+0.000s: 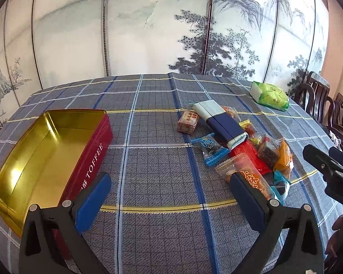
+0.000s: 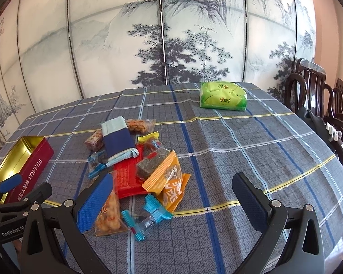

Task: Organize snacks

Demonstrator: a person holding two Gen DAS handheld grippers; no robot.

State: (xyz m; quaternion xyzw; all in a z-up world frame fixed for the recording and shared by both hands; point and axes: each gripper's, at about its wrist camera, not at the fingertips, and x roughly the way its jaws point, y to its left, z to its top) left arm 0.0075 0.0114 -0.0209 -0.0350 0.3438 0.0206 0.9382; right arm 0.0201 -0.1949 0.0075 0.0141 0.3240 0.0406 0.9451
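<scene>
With the tin (image 1: 50,150) empty at the left and the snacks (image 2: 139,166) heaped mid-table, both the left gripper (image 1: 169,182) and right gripper (image 2: 171,189) hang wide apart holding nothing, so the first pickup seems next

Plenty of bare checked tablecloth (image 2: 251,146) on the right half, wide open from the near edge to the green tissue pack (image 2: 223,96) at the far side. The snack pile (image 2: 144,159) clogs the middle-left, wrappers overlapping, so no clean gap inside it. Between the pile and the red toffee tin (image 1: 57,150) on the left there's an open strip of cloth. The tin stands open-topped and empty. Dark chairs (image 2: 320,105) crowd the right edge; the painted screen (image 2: 148,45) walls off the far side.
</scene>
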